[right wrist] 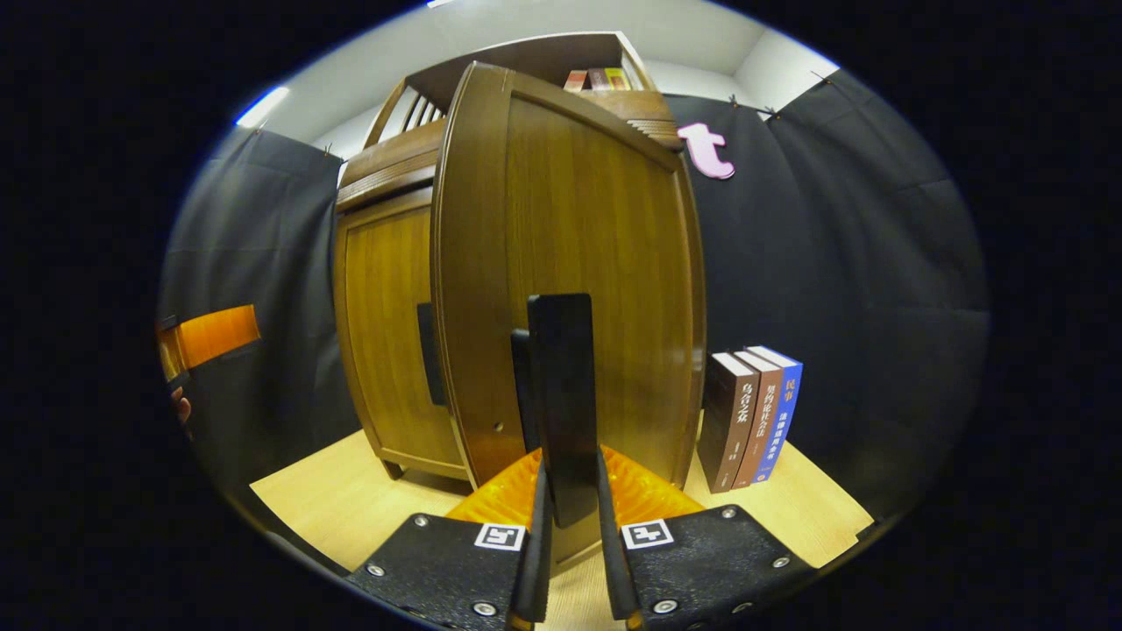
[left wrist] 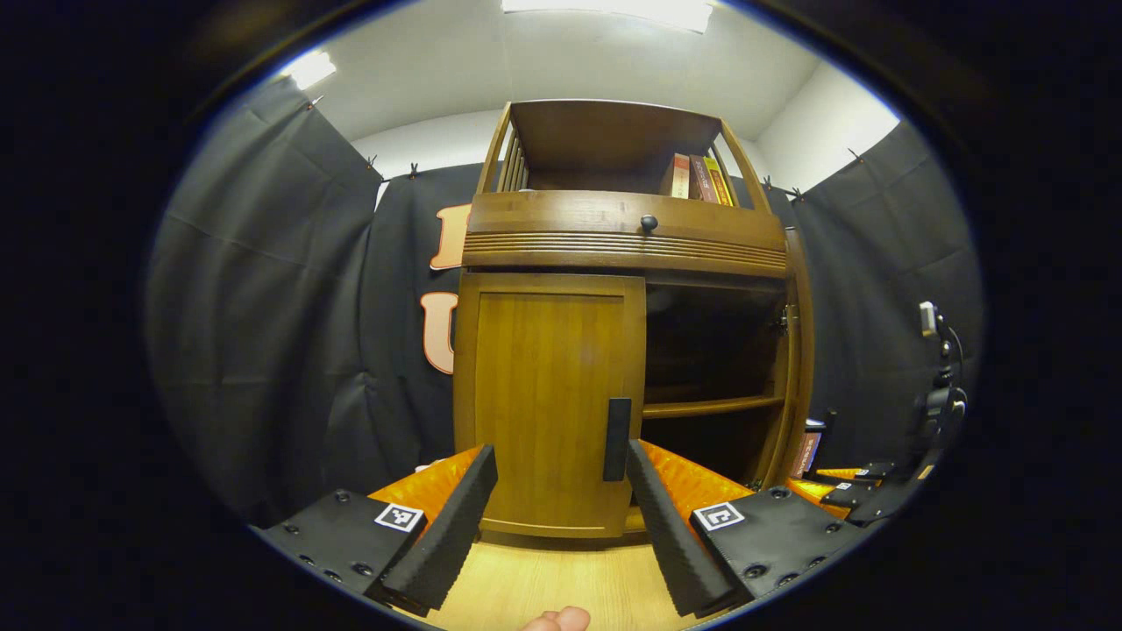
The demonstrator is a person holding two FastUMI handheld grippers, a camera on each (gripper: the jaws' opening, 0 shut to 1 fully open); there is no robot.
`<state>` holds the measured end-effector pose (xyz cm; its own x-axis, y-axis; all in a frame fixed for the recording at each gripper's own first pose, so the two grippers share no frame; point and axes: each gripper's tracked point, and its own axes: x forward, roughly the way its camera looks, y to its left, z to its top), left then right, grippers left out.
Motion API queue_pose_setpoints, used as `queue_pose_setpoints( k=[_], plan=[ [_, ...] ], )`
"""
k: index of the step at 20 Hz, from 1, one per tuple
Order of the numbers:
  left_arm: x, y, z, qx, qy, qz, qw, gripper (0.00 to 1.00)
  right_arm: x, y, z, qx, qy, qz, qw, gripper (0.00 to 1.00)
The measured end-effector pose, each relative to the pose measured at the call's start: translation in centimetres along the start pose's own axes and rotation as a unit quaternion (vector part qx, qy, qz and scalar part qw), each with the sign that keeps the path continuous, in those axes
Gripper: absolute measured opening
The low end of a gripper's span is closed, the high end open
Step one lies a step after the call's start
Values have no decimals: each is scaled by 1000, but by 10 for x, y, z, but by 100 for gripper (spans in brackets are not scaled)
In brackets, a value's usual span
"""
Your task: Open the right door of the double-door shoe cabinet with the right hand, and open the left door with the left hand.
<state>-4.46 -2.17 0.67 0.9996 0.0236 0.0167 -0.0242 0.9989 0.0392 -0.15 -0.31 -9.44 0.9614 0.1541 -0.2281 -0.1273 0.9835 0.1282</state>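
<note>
Right gripper view has the right gripper (right wrist: 568,517) clamped on the swung-out right door's handle (right wrist: 561,394), while the left gripper (left wrist: 561,517), fingers spread, faces the closed left door's handle (left wrist: 617,438), which I judge it must grasp next.

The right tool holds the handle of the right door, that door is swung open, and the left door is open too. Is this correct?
Not quite: the left door is closed, as the left gripper view shows. The rest holds: the right tool is shut on the right door's handle, and the right door is swung open.
</note>
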Motion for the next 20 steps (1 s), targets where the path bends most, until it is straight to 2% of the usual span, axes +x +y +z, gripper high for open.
queue_pose_setpoints(
  k=[1, 3, 4, 5, 6, 7, 8, 10, 11, 12, 14, 16, 20],
  plan=[
    [2, -3, -2, 3, 2, -1, 1000, 94, -5, -6, 3, 3, -4, 1, 1000, 34],
    [6, -12, -3, 11, 2, -6, 1000, 94, -10, -17, 1, 6, -1, -1, 1000, 12],
    [6, -17, -3, 13, 2, -9, 1000, 94, -12, -24, 1, 4, -2, -3, 1000, 22],
    [6, -20, -4, 15, 0, -11, 1000, 96, -16, -30, 1, 1, -3, -8, 1000, 22],
    [7, -25, -3, 15, -1, -13, 1000, 94, -20, -37, 2, 0, -3, -15, 1000, 21],
    [7, -29, -4, 12, -2, -16, 1000, 94, -24, -47, 1, 0, -2, -25, 1000, 10],
    [8, -36, -6, 6, -2, -21, 1000, 94, -27, -57, 1, 2, -1, -34, 999, 20],
    [8, -50, -11, 0, 4, -35, 999, 94, -33, -80, 2, 6, -3, -55, 998, 16],
    [8, -56, -13, 1, 6, -41, 999, 94, -35, -90, 4, 3, -5, -62, 998, 4],
    [7, -60, -16, 3, 8, -46, 999, 94, -37, -100, 5, -4, -7, -68, 998, 12],
    [5, -68, -20, 7, 8, -53, 999, 94, -38, -120, 6, -17, -10, -78, 997, 7],
    [5, -74, -22, 5, 9, -59, 998, 94, -37, -130, 4, -9, -13, -65, 998, 3],
    [3, -82, -27, -11, 16, -70, 997, 94, -40, -149, 7, -20, -22, -21, 999, 3]
  ],
)
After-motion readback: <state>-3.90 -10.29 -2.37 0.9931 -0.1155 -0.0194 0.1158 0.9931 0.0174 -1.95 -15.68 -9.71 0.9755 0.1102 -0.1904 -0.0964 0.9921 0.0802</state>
